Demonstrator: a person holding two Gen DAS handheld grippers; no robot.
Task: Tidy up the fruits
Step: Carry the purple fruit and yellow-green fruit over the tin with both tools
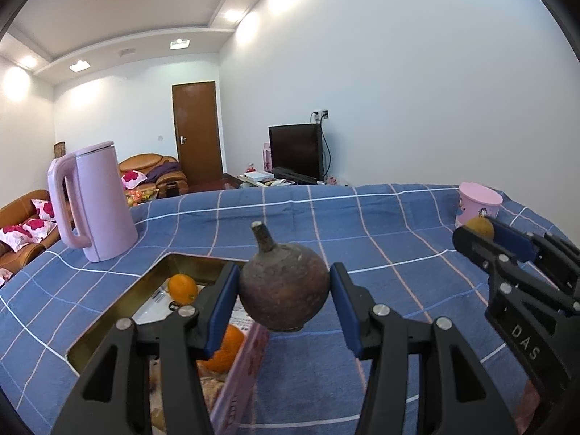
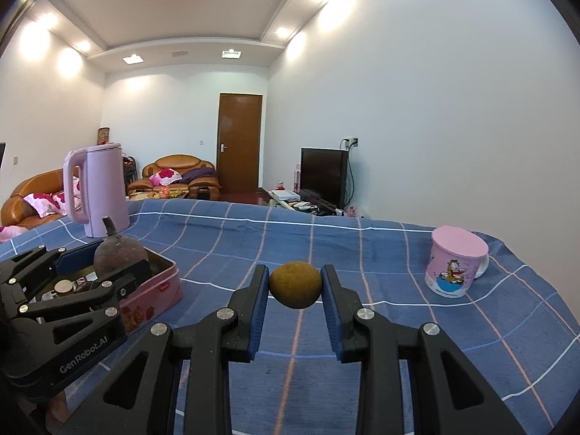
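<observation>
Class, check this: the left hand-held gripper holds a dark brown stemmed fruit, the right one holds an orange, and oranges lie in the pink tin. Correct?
Not quite. The right hand-held gripper holds a small yellow-brown round fruit, not an orange, as the right wrist view shows. The rest stands.

A stemmed fruit (image 1: pixel 284 291) sits between the left tongs (image 1: pixel 284 301) beside the tin (image 1: pixel 119 311), kettle (image 1: pixel 92 203) beyond-left, mug (image 2: pixel 457 262) right of the right tongs (image 2: pixel 295 290).

"GenRobot.AI" on the left gripper (image 2: pixel 119 253); "DAS", perhaps cut off, on the right gripper (image 1: pixel 475 233)
</observation>
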